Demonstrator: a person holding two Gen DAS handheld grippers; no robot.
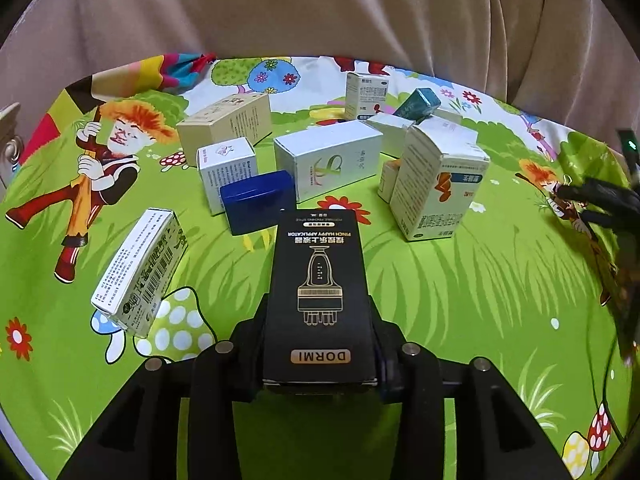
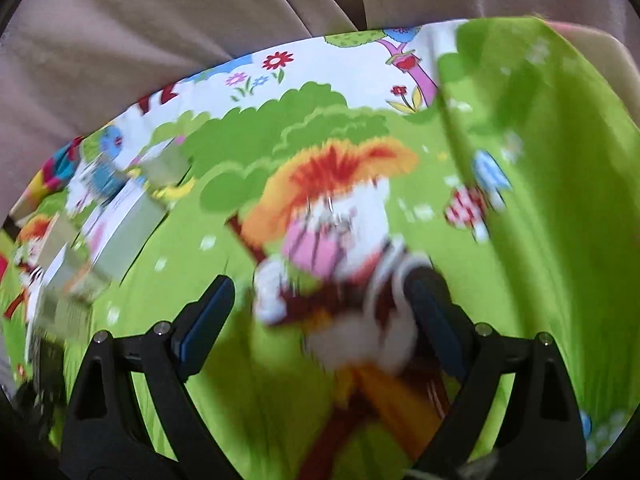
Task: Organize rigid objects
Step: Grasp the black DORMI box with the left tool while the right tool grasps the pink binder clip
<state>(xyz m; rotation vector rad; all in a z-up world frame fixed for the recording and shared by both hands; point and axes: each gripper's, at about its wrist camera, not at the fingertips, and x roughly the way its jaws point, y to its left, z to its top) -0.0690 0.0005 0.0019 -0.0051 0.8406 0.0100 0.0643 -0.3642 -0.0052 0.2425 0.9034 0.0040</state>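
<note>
A black DORMI box (image 1: 320, 296) is gripped between the fingers of the left gripper (image 1: 320, 344), not yet placed. Other boxes (image 1: 328, 160) are seen scattered across the frame's middle on the cartoon cloth (image 1: 460, 300); most sorting is judged unfinished. The right gripper (image 2: 320, 320) is spread wide, holding nothing.

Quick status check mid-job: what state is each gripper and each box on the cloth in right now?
Left gripper: shut on the black box.
Black box: held flat, pointing at the pile.
Right gripper: open, nothing between the fingers, view blurred.
Blue box: closed, on the cloth.
Tall white box: upright, top flap slightly raised.
Barcode box: tipped at an angle.
Tan box: lying on its side.
</note>
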